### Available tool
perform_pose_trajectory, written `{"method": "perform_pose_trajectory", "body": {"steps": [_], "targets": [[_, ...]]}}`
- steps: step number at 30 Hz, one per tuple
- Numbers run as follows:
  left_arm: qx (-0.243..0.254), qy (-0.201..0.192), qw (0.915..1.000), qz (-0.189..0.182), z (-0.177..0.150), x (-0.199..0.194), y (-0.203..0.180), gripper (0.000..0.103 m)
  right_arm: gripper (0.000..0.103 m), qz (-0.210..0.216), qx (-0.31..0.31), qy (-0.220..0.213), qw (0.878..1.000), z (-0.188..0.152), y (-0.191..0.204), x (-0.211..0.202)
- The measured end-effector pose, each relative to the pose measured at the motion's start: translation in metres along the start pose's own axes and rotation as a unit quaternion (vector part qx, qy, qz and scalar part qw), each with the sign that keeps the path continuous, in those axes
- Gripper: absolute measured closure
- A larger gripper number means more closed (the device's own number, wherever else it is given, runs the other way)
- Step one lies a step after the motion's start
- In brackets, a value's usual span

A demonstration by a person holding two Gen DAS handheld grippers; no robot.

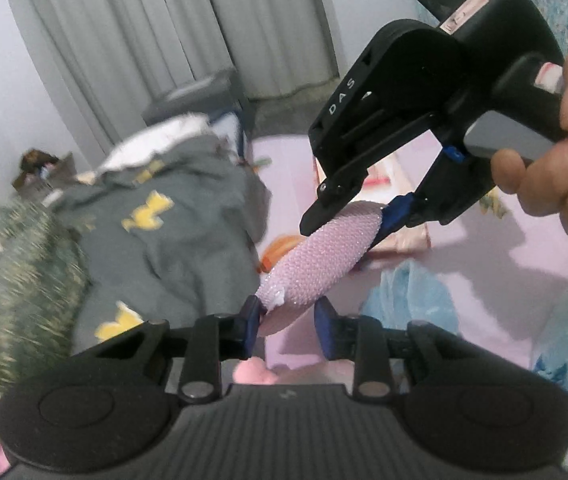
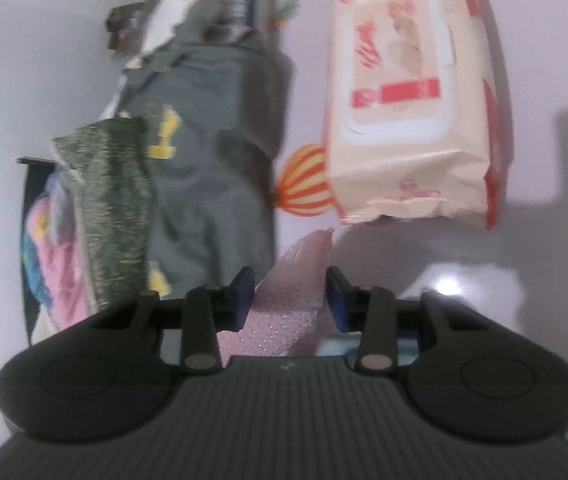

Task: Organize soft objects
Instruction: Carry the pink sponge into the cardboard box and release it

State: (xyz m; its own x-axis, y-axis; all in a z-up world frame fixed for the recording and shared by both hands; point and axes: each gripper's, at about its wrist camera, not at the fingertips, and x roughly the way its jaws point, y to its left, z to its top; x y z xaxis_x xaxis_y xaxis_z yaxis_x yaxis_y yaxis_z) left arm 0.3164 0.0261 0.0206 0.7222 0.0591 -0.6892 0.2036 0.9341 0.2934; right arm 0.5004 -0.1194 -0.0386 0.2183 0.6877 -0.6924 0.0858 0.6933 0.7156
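My left gripper (image 1: 287,322) and right gripper (image 1: 358,216) each grasp an end of the pink pouch (image 1: 320,258), mid-frame above the lilac sheet (image 1: 484,248).

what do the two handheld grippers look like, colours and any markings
Both are matte black plastic with blue finger pads. The left gripper has a ribbed body, two round side discs and silver pivot pins. The right gripper shows white letters "DAS", a green light on top, a white label, and a bare hand on its handle; no sleeve visible.
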Motion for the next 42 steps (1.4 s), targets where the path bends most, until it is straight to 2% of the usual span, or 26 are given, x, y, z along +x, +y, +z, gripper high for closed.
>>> {"method": "perform_pose_trajectory", "body": {"steps": [5, 10, 14, 18, 21, 25, 29, 31, 33, 35, 38, 42], "targets": [[0.008, -0.045, 0.9989, 0.006, 0.020, -0.060, -0.013, 0.072, 0.066, 0.038, -0.041, -0.030, 0.998, -0.017, 0.026, -0.062], [0.014, -0.084, 0.9957, -0.036, 0.039, -0.120, -0.059, 0.072, 0.065, 0.052, -0.067, -0.076, 0.994, -0.046, 0.017, -0.155], [0.019, -0.100, 0.9883, -0.113, 0.054, -0.150, -0.115, 0.072, 0.065, 0.036, -0.052, -0.122, 0.990, -0.074, -0.026, -0.237], [0.032, -0.102, 0.9763, -0.188, 0.069, -0.164, -0.182, 0.072, 0.065, 0.003, -0.012, -0.169, 0.986, -0.103, -0.086, -0.316], [0.040, -0.089, 0.9655, -0.241, 0.077, -0.166, -0.234, 0.072, 0.065, -0.030, 0.015, -0.203, 0.979, -0.126, -0.131, -0.366], [0.033, -0.047, 0.9500, -0.307, 0.090, -0.150, -0.296, 0.072, 0.065, -0.087, 0.053, -0.232, 0.967, -0.148, -0.189, -0.417], [0.007, 0.020, 0.9314, -0.363, 0.096, -0.116, -0.346, 0.073, 0.065, -0.138, 0.087, -0.238, 0.958, -0.153, -0.235, -0.442], [-0.009, 0.050, 0.9244, -0.378, 0.093, -0.098, -0.366, 0.073, 0.065, -0.165, 0.090, -0.239, 0.953, -0.150, -0.248, -0.446], [-0.015, 0.070, 0.9236, -0.377, 0.091, -0.077, -0.382, 0.072, 0.065, -0.178, 0.089, -0.236, 0.951, -0.143, -0.261, -0.447], [-0.022, 0.092, 0.9258, -0.366, 0.086, -0.054, -0.393, 0.066, 0.064, -0.186, 0.087, -0.231, 0.951, -0.136, -0.268, -0.437], [-0.044, 0.132, 0.9233, -0.358, 0.077, -0.031, -0.395, 0.062, 0.064, -0.191, 0.082, -0.223, 0.952, -0.126, -0.278, -0.417], [-0.059, 0.136, 0.9236, -0.353, 0.074, -0.025, -0.384, 0.054, 0.064, -0.169, 0.083, -0.222, 0.957, -0.118, -0.281, -0.403]]}}
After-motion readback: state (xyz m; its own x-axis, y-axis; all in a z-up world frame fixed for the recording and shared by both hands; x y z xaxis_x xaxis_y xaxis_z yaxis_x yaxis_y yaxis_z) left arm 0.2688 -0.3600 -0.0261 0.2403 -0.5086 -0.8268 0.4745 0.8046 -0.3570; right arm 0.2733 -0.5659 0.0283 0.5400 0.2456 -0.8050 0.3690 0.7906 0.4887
